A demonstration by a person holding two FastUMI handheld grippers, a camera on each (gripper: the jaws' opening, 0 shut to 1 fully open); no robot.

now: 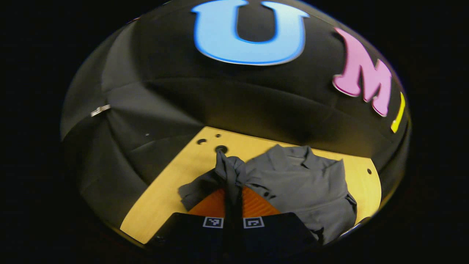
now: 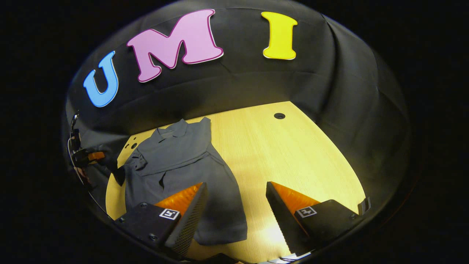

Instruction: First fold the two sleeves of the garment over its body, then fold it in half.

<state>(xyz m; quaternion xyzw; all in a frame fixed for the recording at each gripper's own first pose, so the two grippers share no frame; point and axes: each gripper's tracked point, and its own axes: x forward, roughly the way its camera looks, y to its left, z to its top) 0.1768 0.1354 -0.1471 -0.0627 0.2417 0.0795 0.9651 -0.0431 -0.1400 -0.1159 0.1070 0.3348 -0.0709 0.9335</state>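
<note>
A grey collared garment [image 1: 304,183] lies on the wooden table [image 1: 172,183], collar toward the wall. My left gripper [image 1: 233,190] is shut on the garment's sleeve [image 1: 225,165], which stands up bunched between the fingers above the table. In the right gripper view the garment [image 2: 183,157] spreads at the table's left, and the left gripper [image 2: 88,157] holds the sleeve [image 2: 119,172] out past its left edge. My right gripper [image 2: 236,194] hangs open over the garment's lower right hem, with nothing between its fingers.
The wooden table [image 2: 293,157] has a round hole [image 2: 279,116] near its far edge and small holes [image 1: 221,148] near the left corner. Black cloth walls close in behind and at both sides. Bare tabletop lies to the right of the garment.
</note>
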